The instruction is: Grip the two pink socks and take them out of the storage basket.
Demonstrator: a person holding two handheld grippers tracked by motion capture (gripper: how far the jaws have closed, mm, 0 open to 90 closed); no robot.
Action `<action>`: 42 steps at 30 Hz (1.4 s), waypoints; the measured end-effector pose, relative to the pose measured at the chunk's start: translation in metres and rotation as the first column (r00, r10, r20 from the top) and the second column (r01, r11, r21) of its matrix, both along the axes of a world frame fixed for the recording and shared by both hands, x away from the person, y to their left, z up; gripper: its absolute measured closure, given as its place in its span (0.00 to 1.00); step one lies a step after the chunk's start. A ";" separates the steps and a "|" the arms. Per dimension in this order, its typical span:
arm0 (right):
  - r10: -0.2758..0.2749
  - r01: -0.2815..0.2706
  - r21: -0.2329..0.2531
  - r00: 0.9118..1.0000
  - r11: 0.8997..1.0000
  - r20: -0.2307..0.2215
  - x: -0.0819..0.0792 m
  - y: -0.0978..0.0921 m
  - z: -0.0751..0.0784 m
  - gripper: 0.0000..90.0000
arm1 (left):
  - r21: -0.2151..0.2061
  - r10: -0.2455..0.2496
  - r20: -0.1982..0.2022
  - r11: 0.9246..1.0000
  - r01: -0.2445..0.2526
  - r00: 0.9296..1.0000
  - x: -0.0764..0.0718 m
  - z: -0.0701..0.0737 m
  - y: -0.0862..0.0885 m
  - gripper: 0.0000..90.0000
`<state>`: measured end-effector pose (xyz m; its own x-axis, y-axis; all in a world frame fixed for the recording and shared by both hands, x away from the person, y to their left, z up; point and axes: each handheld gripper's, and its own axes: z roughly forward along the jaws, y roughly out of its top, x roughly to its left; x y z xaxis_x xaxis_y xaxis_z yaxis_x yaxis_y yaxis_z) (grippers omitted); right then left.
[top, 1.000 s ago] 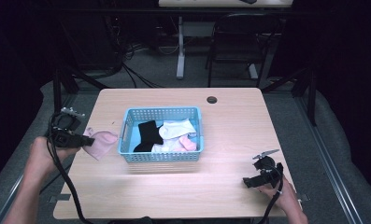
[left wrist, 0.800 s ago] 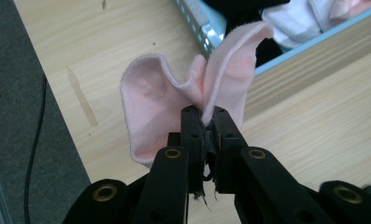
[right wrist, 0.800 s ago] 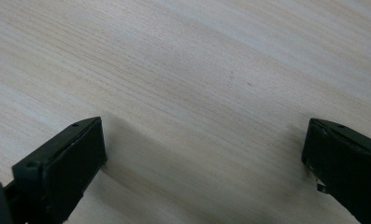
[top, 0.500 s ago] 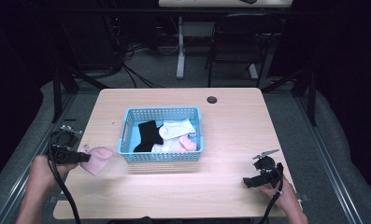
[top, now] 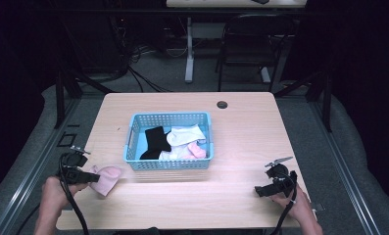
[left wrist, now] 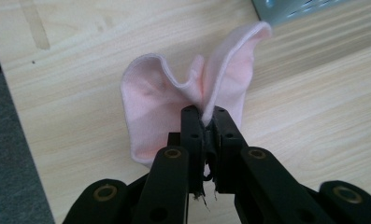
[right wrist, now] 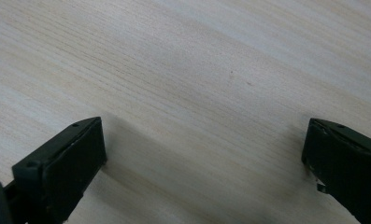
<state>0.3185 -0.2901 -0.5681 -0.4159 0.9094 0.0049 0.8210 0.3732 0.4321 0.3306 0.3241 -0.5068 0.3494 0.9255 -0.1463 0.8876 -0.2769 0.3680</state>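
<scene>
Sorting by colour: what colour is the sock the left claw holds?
Pale pink sock, clearest in the left gripper view.

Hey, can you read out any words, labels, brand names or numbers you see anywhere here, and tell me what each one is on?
None: no readable text on the pink sock, the blue basket, the socks inside it, the table, or the left gripper and right gripper.

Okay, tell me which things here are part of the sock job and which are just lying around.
Part of the job:
- pink sock, pinched in the left tongs
- blue basket holding the black sock, white socks and another pink sock
- right tongs, open over bare table

Lying about:
- black chair behind the table
- floor cables
</scene>
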 end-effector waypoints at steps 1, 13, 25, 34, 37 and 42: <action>0.000 0.000 0.000 1.000 1.000 0.000 0.000 0.000 0.000 0.00 | 0.000 0.000 0.000 1.000 0.000 1.000 0.000 0.000 0.000 0.95; 0.003 -0.003 -0.002 1.000 1.000 -0.003 0.000 0.000 0.000 0.00 | 0.040 0.034 -0.073 0.999 -0.031 0.997 0.005 -0.031 0.009 0.94; -0.002 0.002 0.000 1.000 1.000 0.000 0.000 0.000 0.000 0.00 | -0.011 0.060 -0.055 0.998 -0.061 0.997 0.001 -0.014 0.014 0.42; -0.002 0.002 0.000 1.000 1.000 -0.001 0.000 0.000 0.000 0.00 | -0.033 0.033 0.008 0.999 -0.033 0.999 -0.001 0.025 0.001 0.15; -0.003 0.003 0.000 1.000 1.000 0.000 0.000 0.000 0.000 0.00 | -0.026 0.019 0.014 0.999 -0.018 1.000 0.002 0.036 -0.004 0.07; -0.002 0.002 -0.001 1.000 1.000 -0.001 0.000 0.000 0.000 0.00 | -0.017 -0.001 0.031 1.000 0.001 1.000 0.012 0.052 -0.011 0.00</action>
<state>0.3184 -0.2900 -0.5680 -0.4139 0.9103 0.0045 0.8222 0.3717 0.4311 0.3424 0.3133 -0.4544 0.3549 0.9226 -0.1514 0.8755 -0.2712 0.3999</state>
